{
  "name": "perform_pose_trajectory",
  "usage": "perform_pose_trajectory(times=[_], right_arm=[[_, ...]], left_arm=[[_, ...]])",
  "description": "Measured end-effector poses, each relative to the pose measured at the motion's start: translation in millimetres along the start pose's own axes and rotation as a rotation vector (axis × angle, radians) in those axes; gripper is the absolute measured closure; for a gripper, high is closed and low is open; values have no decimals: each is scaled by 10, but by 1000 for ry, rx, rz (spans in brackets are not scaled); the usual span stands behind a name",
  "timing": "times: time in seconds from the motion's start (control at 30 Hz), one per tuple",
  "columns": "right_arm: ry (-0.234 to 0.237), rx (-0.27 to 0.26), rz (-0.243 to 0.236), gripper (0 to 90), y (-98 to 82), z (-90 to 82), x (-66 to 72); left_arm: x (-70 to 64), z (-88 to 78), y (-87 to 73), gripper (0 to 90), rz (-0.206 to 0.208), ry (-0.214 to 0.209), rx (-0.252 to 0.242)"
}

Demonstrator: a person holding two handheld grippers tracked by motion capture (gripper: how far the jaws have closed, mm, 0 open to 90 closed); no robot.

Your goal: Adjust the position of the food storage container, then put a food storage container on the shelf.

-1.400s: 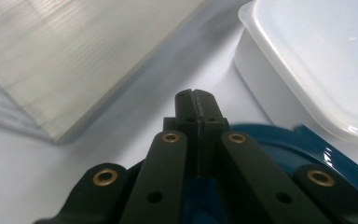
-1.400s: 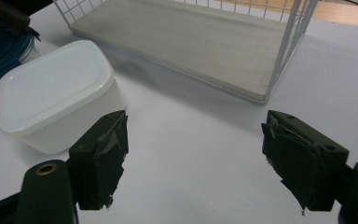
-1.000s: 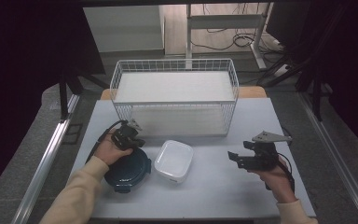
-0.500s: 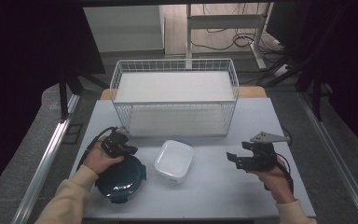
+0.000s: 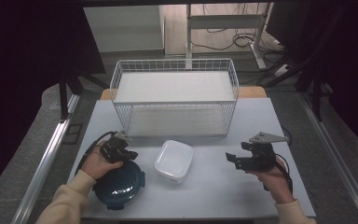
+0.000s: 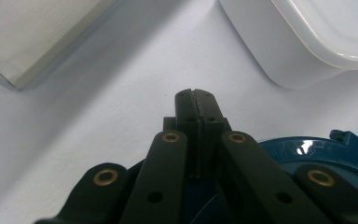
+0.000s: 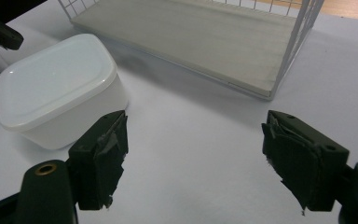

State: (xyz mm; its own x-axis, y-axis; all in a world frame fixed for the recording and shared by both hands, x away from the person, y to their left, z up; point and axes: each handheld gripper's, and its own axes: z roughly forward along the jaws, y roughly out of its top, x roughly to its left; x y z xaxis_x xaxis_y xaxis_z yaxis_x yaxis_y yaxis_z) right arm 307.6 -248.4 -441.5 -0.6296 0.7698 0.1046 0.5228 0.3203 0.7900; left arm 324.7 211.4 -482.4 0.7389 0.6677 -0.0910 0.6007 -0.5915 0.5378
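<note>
A round dark blue lidded container (image 5: 119,186) sits near the table's front left. My left gripper (image 5: 128,153) is at its far rim, jaws shut with nothing between them. In the left gripper view the shut jaw tips (image 6: 196,99) hover over the table just past the blue lid (image 6: 307,156). A white lidded box (image 5: 174,161) stands in the middle, to the right of it. My right gripper (image 5: 237,152) is right of the box, open and empty. Its view has the jaws (image 7: 193,156) wide apart and the white box (image 7: 56,88) ahead on the left.
A white wire basket rack (image 5: 175,95) with a pale board inside stands at the back of the grey table (image 5: 242,116). Its lower board (image 7: 191,37) lies ahead of the right gripper. Dark floor and metal rails flank the table.
My left hand and gripper have shifted toward the near left edge, and the blue container has moved the same way with them. The right gripper has stayed put.
</note>
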Motion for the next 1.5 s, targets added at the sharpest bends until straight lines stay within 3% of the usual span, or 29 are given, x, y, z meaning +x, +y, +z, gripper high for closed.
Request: perform_pose_trajectory(times=[0.03, 0.1, 0.27, 0.37, 0.4, 0.43, 0.5, 0.53, 0.67, 0.73, 0.9, 1.0, 1.17, 1.5], right_arm=[[0, 0, 0, 221, 0, 0, 0], [-2, -3, -2, 222, 2, 10, 19], [7, -2, -5, 222, 19, 27, 81], [22, -3, -17, 220, 39, 43, 157], [22, -3, -17, 220, 39, 43, 157], [26, -3, -19, 220, 42, 47, 170], [41, 3, -19, 220, 35, 81, 200], [41, 3, -19, 220, 35, 81, 200], [63, 15, -21, 212, -2, 115, 261], [65, 16, -24, 209, -10, 112, 273], [84, 9, -18, 186, -50, 60, 361], [92, 2, -3, 172, -58, 33, 403], [92, 5, 14, 166, -110, 23, 446], [115, 6, 6, 151, -65, 49, 616]], left_arm=[[0, 0, 0, 900, 0, 0, 0], [8, -13, -12, 900, -5, 40, -31], [44, -211, -30, 884, -91, 87, -136], [-16, -406, -63, 704, -140, 112, -200], [-16, -406, -63, 646, -140, 112, -200], [-44, -462, -74, 646, -162, 114, -222], [-107, -585, -109, 437, -207, 123, -261], [-107, -585, -109, 389, -207, 123, -261], [-229, -702, -226, 269, -280, 121, -319], [-269, -740, -302, 257, -305, 119, -336], [-376, -788, -517, 211, -349, 115, -329], [-422, -823, -635, 202, -365, 86, -332], [-438, -859, -736, 193, -380, 88, -334], [-403, -847, -751, 169, -409, 86, -340]])
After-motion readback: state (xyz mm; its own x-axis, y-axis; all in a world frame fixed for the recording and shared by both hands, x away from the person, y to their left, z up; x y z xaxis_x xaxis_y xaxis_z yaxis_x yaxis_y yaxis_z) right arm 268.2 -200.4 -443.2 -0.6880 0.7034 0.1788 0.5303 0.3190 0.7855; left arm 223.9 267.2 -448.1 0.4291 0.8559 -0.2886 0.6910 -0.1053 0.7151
